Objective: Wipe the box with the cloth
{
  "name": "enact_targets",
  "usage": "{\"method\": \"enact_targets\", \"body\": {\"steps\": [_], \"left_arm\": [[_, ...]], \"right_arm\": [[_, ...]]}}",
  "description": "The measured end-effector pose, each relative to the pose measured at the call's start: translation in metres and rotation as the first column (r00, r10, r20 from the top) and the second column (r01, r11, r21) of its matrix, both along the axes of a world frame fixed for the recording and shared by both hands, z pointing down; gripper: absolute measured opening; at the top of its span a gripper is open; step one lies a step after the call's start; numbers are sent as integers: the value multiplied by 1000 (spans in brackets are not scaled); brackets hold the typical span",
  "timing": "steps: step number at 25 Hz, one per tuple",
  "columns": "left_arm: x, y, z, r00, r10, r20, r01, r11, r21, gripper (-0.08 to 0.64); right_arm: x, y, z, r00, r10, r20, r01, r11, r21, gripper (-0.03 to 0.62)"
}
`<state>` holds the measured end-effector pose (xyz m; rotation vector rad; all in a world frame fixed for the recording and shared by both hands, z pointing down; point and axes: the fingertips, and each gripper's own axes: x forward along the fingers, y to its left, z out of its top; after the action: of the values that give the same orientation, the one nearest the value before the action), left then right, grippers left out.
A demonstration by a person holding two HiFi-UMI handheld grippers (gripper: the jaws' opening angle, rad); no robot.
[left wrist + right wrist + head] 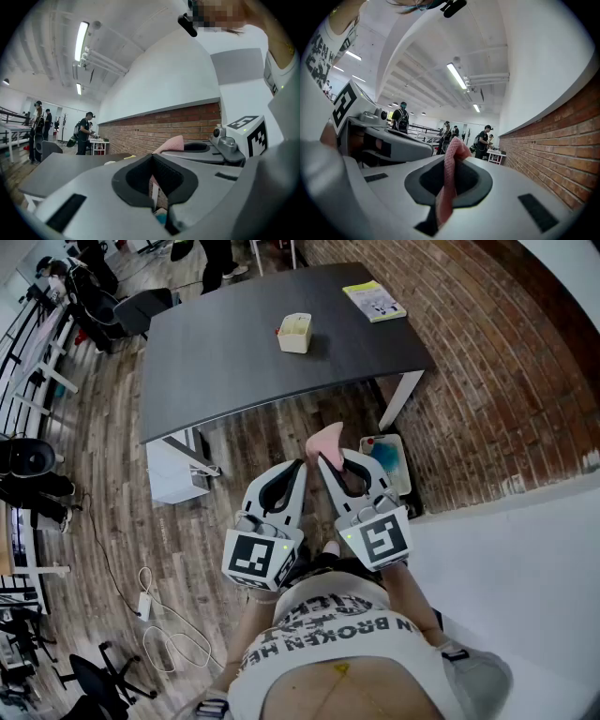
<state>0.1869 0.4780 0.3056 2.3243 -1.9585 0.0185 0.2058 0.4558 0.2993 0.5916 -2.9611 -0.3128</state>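
Both claws sit level and close in at the person's waist, well back from the counter (216, 352). The right claw (446, 187) is clamped on the pink cloth (451, 157), which is pinched along a fold, with a bunched end poking out past the tips. The left claw (154, 197) is closed with nothing in it.

The box (295, 333), small, cream and open-topped, stands out on the dark counter, well apart from both claws, and a yellow booklet (374, 300) lies off at the far corner.

The cloth looks soft, light and floppy, so that loose end should drape and drag rather than push. It will probably have to be pressed flat against a wall of the box to do any wiping.

The box looks light too, and on that smooth top it is likely to skate away under a stroke. The empty left claw looks best used to steady it by the rim or a side wall. No wiping is under way yet.
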Motion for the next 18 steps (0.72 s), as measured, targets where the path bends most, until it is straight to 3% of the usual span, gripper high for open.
{"method": "enact_targets", "body": {"steps": [9,18], "left_arm": [[-4,-13,11,1000,-6,-14,6,1000,-18,8],[-56,-74,25,998,41,-52,-42,999,-21,8]], "right_arm": [[-5,-10,10,999,-45,11,45,999,-22,17],[-55,-69,26,999,-23,-24,22,1000,-21,17]]}}
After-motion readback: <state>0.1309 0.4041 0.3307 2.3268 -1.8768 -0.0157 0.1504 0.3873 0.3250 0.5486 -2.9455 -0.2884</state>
